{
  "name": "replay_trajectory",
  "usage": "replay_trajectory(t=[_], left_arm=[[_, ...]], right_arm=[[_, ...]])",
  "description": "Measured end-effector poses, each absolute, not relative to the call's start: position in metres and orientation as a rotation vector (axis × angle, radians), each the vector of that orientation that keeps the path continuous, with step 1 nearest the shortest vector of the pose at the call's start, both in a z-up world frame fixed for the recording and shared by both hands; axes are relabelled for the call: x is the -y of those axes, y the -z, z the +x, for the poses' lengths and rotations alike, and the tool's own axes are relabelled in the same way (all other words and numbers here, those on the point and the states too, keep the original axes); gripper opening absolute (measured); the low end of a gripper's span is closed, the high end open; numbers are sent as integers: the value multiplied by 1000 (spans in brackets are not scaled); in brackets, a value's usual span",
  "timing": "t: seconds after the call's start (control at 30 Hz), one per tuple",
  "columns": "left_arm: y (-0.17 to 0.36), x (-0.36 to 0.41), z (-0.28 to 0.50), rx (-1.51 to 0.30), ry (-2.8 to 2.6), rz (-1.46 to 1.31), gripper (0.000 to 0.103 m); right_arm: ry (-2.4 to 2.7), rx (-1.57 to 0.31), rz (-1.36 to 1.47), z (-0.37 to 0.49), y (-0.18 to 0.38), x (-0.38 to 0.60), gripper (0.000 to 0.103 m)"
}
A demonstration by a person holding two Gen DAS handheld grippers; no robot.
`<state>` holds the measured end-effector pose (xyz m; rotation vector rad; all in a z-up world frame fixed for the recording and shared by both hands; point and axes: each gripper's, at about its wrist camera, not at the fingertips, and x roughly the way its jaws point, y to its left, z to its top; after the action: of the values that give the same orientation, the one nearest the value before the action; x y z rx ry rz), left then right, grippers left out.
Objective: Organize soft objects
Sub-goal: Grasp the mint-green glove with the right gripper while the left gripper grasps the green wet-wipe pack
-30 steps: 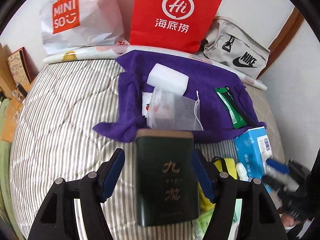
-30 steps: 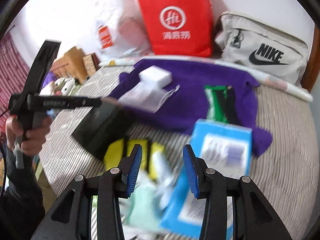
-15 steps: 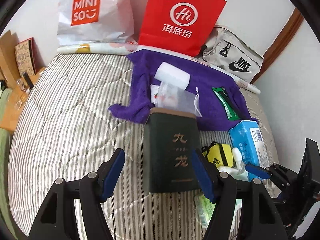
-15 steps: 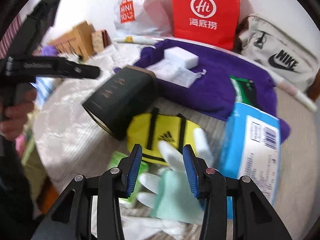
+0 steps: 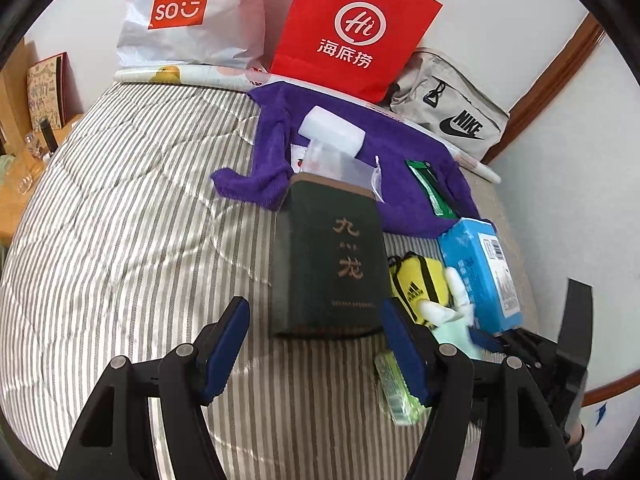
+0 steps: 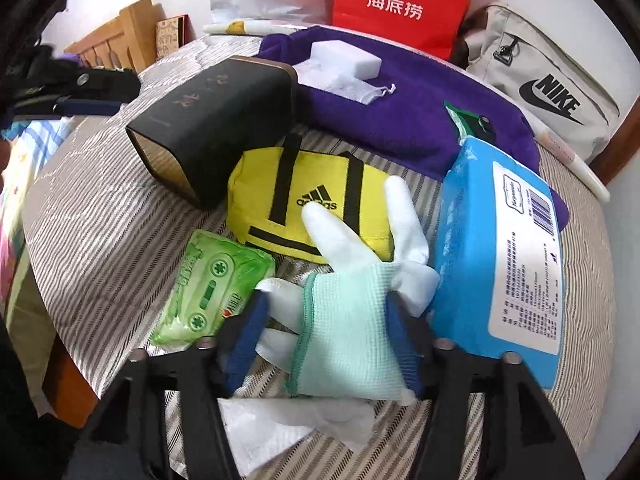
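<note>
Glove: lies at the near edge of the bed, white fingers overlapping the pouch, mint cuff between the right gripper pads. Jaws apart and straddling the cuff, right pad about touching it, left pad off it with a white finger in between. Not clamped as far as I can see.

Left gripper: released, empty, hanging over the bed's middle. The box lies just ahead of it, untouched.

Rest, big to small:
- towel, purple, spread toward the far edge
- white bag, red bag, Nike bag lined up along the far edge
- blue pack at the right edge, just beside the glove
- box, dark green, lying flat mid-bed, far end at the towel
- pouch, yellow, between box and blue pack
- green pack, near edge, left of the glove
- white block and green strip on the towel
</note>
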<state>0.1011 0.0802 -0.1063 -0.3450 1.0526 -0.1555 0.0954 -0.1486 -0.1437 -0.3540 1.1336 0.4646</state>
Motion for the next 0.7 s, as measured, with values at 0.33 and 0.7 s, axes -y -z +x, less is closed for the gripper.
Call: replay_trajectory(t=[0.33,0.7], left_arm=[[113,-62,76,-1070,173,-303,67],[142,1,65,-1149,246,-252,67]], right_arm=[[-510,-1056,-144,82,107,177,7],[-482,-930,-52,37,68,232,7]])
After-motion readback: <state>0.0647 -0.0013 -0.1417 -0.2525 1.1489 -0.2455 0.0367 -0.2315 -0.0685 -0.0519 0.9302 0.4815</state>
